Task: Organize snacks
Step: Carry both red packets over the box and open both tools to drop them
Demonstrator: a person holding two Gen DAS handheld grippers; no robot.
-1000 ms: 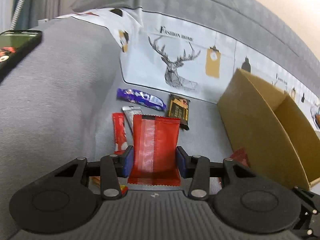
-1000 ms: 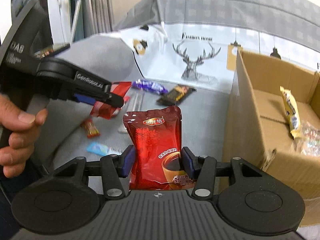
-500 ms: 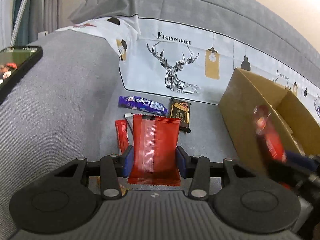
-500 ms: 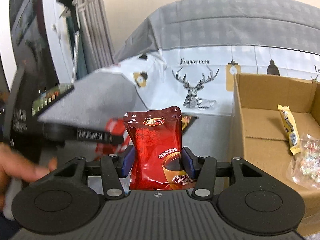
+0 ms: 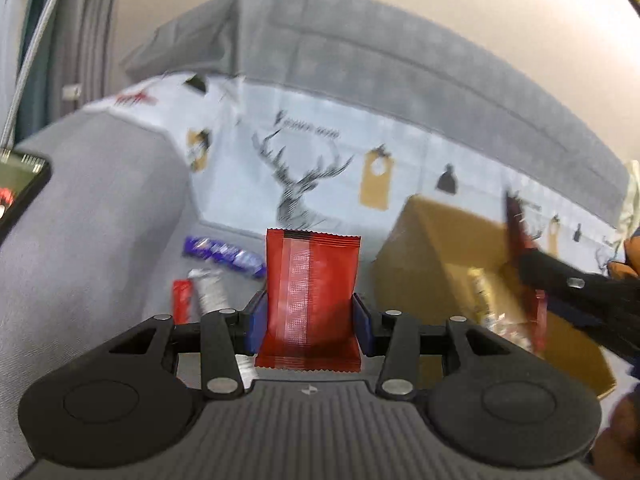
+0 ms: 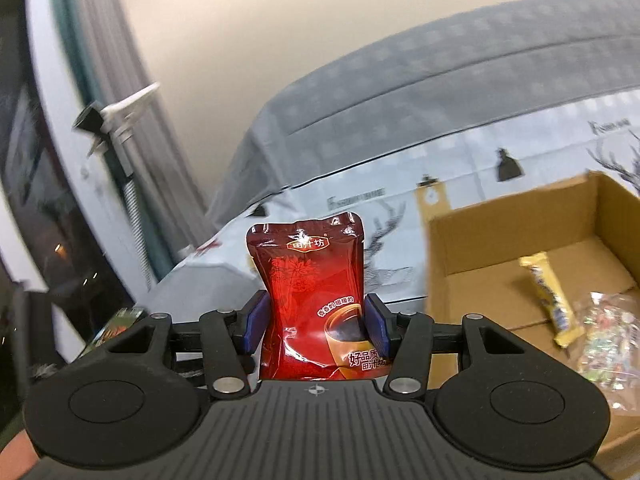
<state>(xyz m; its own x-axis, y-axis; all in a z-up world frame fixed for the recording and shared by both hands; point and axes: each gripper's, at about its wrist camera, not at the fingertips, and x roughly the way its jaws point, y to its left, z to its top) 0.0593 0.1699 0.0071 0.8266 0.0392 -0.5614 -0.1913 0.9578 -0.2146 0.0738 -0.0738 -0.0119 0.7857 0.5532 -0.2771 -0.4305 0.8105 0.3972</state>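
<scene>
My left gripper (image 5: 309, 320) is shut on a flat red snack packet (image 5: 310, 292), held upright above the grey sofa seat. My right gripper (image 6: 315, 326) is shut on a glossy red drink pouch (image 6: 312, 304), raised to the left of the open cardboard box (image 6: 520, 232). In the left wrist view the right gripper (image 5: 560, 284) shows blurred over the box (image 5: 420, 256), its pouch seen edge-on. The box holds a yellow bar (image 6: 550, 300) and a clear candy bag (image 6: 608, 332).
On the seat lie a purple bar (image 5: 222, 254), a silver stick (image 5: 210, 290) and a small red stick (image 5: 182, 300). A phone (image 5: 20, 192) rests on the sofa arm at left. A deer-print cloth (image 5: 304, 176) covers the sofa back.
Both grippers rose with their packets. The right gripper swung right to above the box. The loose snacks on the seat have not moved.
</scene>
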